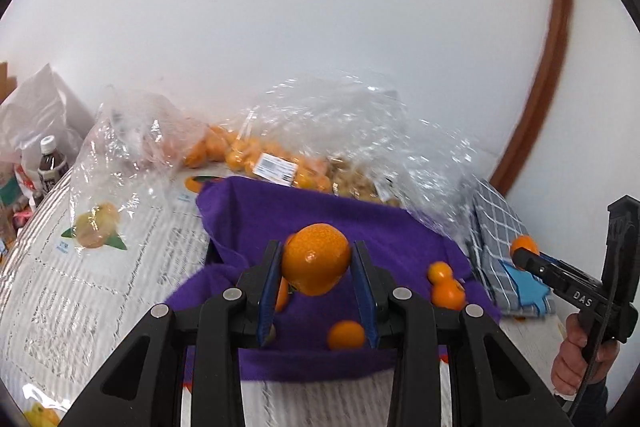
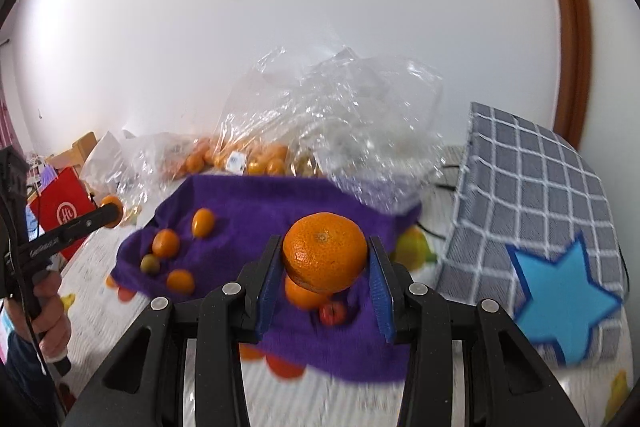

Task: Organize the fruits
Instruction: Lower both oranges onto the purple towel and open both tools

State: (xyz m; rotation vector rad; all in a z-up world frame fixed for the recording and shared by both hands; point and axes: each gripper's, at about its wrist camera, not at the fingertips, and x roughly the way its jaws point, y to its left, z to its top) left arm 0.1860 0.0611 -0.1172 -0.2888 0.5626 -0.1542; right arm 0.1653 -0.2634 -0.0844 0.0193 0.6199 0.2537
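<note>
Round orange mandarins sit clamped in both your tools: left gripper (image 1: 316, 261) pinches one mandarin (image 1: 316, 259), right gripper (image 2: 325, 259) another mandarin (image 2: 325, 257), above the purple fleece cloth (image 2: 256, 199).

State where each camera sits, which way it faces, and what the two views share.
Left wrist: on the left gripper, facing the wall across the purple cloth; it grips a mandarin; the person's right hand shows.
Right wrist: on the right gripper, same heading, gripping another mandarin; the left hand shows.
Shared: cloth, plastic bags, checked grey cloth.
</note>
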